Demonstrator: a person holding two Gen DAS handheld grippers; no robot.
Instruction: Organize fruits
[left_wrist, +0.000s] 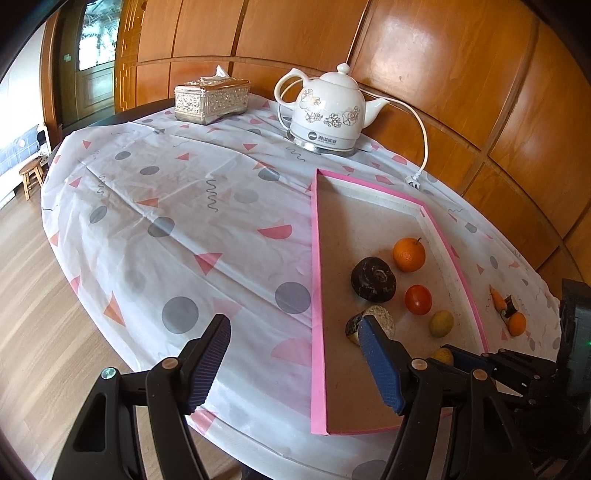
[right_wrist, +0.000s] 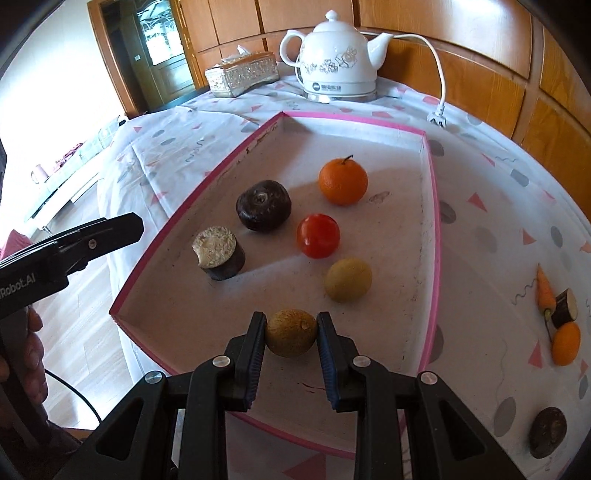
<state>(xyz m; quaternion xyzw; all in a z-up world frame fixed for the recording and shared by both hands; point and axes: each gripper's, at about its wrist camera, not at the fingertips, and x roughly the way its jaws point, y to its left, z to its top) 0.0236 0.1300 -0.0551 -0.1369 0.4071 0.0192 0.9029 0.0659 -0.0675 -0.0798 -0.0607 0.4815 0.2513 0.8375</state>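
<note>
So the right gripper (right_wrist: 291, 334) has its pads clamped on a small tan-brown round fruit (right_wrist: 290, 333), low center of the right wrist view, hanging over the near end of the pink-rimmed tray (right_wrist: 436, 221). I'd say the step here is setting it down in the tray with the rest. There's bare floor right under it, just below the yellow-green fruit (right_wrist: 348, 280) and well apart from the cut brown piece (right_wrist: 218, 256) at center left, so I'd lower it there and only let go once it's touching down, since round stuff rolls. The left gripper (left_wrist: 295, 363) sits wide and empty at the bottom of its own view, straddling the tray's left rim. More pieces are on the cloth at the right edge, like the carrot (right_wrist: 545, 290).
</note>
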